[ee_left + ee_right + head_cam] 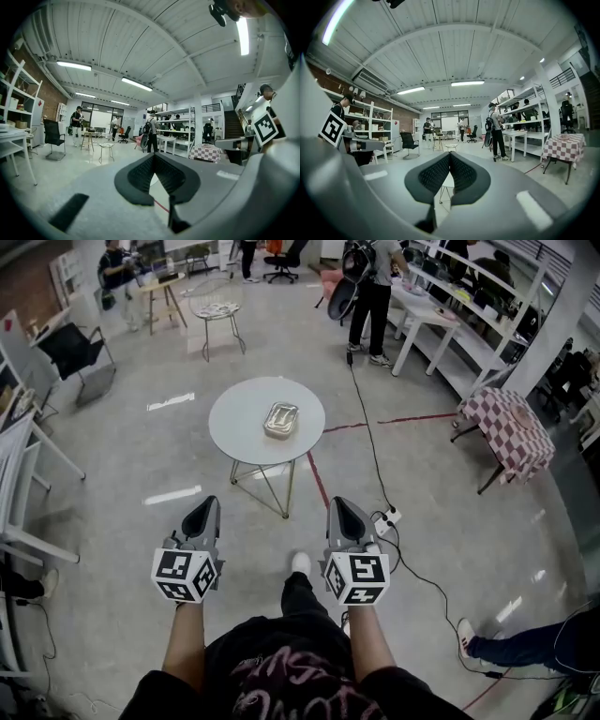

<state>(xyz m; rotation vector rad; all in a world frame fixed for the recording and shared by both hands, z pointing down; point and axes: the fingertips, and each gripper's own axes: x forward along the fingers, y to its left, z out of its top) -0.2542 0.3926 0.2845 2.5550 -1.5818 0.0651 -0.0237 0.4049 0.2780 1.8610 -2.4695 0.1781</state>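
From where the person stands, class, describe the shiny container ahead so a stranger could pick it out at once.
In the middle of the grey floor stands a round white table on thin wire legs. On its top, right of centre, lies a small rectangular silver foil tray. It is the only thing on that table.

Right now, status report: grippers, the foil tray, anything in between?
Left gripper and right gripper shut, empty. Foil tray sits on round table ahead, untouched. Cable and power strip on floor at right.

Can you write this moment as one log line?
left gripper: shut, empty | right gripper: shut, empty | foil tray: on round table, ahead
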